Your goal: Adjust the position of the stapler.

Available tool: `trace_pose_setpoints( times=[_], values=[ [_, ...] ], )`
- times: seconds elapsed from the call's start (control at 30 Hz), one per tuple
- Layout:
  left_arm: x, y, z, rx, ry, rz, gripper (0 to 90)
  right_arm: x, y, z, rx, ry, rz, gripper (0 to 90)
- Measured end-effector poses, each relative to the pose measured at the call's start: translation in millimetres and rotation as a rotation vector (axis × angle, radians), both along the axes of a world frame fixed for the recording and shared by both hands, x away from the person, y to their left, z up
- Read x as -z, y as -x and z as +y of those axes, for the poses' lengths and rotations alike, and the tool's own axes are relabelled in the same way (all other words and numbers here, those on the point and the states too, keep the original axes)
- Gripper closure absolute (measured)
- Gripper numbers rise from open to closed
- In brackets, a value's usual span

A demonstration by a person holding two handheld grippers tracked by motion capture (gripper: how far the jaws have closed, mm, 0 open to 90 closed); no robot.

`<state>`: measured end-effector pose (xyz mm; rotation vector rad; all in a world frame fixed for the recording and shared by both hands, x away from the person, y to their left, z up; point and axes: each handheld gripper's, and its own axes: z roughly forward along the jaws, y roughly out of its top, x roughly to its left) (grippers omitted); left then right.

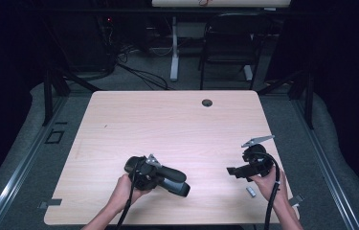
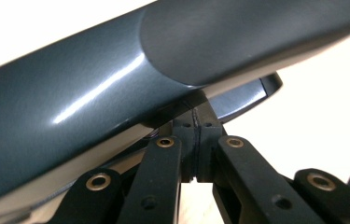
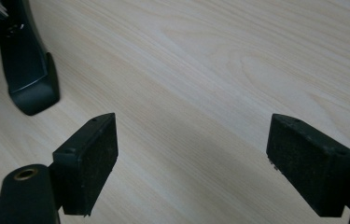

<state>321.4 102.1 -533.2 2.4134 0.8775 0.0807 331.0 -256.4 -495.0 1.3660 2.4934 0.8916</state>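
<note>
A pale wooden table (image 1: 177, 124) with a fine, straight grain and rounded corners carried a small round dark grommet (image 1: 207, 102) near its far edge. Toward the near edge, left of the middle, lay a dark case (image 1: 170, 176), long and rounded, with a smooth, glossy teal-black shell that caught streaks of light in the left gripper view (image 2: 116, 88); there its two halves met along a seam, with a thin pale edge running beneath the upper part. The left gripper (image 1: 143, 172), held in the person's left hand (image 1: 124, 188), sat right against the case's left end, and its black jaws were drawn almost together in the left gripper view, pressed up under the case and apparently pinching its lower edge. The right gripper (image 1: 237, 171), in the right hand (image 1: 268, 182), was well apart from the case at the table's right side; its jaws stood wide apart with nothing between them, their matte, block-shaped black pads (image 3: 88, 158) hanging over bare wood. The case's rounded end showed at the upper left of the right gripper view (image 3: 30, 79). A small grey cylinder (image 1: 251, 192) lay on the table just beside the right hand.
</note>
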Motion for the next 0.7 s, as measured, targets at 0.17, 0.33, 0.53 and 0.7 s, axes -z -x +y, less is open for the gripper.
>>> trace_pose_setpoints(
  times=[0.17,0.33,0.53,0.7],
  values=[
    [0.6,-4.3,-6.5,0.006,0.011,-0.001,89.0,0.8,-1.1,1.6,-0.012,-0.004,0.006,15.5],
    [-16.6,-1.3,-1.2,0.127,0.013,0.072,57.6,-8.1,3.3,4.6,-0.042,-0.062,-0.017,12.2],
    [-42.9,8.6,32.7,0.13,0.064,0.042,25.3,-4.9,5.7,12.9,-0.068,-0.104,0.018,2.6],
    [-46.9,-6.8,71.9,0.039,0.11,0.007,2.9,-1.1,5.2,23.9,-0.101,-0.174,0.048,0.0]
  ],
)
